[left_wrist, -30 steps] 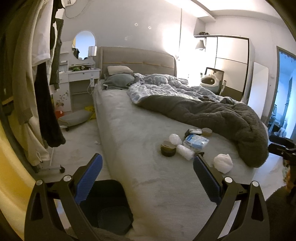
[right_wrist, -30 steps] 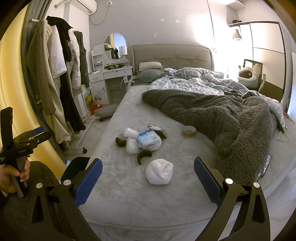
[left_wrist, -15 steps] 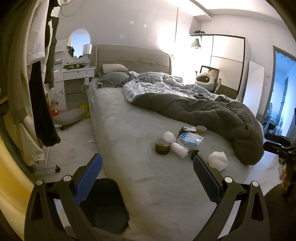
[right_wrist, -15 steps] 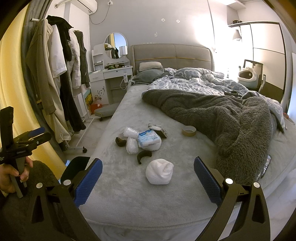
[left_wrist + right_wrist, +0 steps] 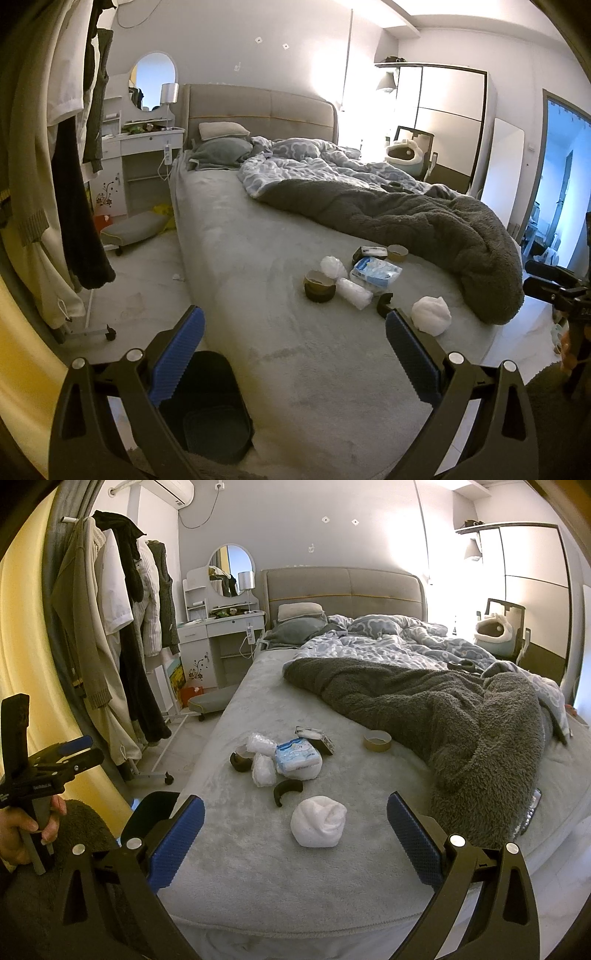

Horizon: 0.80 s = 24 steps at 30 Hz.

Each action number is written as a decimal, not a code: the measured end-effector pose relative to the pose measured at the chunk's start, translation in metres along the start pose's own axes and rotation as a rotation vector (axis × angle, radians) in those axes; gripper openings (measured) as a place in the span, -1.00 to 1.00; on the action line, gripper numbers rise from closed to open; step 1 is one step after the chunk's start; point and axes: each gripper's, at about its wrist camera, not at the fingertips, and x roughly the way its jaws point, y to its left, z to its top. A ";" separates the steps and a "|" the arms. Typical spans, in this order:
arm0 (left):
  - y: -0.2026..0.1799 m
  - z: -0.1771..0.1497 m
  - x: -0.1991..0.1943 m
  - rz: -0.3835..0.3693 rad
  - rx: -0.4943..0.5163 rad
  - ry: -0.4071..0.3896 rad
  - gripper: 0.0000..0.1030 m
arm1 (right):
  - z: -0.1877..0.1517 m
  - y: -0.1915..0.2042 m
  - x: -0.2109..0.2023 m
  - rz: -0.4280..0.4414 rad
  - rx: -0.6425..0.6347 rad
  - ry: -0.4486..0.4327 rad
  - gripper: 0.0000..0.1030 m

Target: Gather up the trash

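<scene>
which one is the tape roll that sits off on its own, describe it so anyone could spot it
Start at the grey bed and find the dark fuzzy blanket piled on its right side. Just off that blanket's near edge lies a tan tape roll, flat with its hole facing up. Unlike the darker roll among the wrappers, it sits alone, apart from the cluster.

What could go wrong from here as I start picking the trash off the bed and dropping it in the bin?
The black bin sits on the floor, tight against the bed's corner below the left gripper, so a carried piece could miss it. The crumpled white wad looks soft and may slip from the right gripper's open jaws. The clustered wrappers touch the blue tissue pack, which might get dragged along.
</scene>
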 end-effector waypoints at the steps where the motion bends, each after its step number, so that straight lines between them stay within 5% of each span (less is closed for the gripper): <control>1: 0.000 0.000 0.000 0.002 0.001 0.000 0.94 | 0.000 0.000 0.000 0.000 0.000 0.001 0.94; 24: -0.006 0.014 0.008 -0.023 0.035 0.015 0.93 | -0.009 -0.009 0.013 -0.052 0.002 0.033 0.94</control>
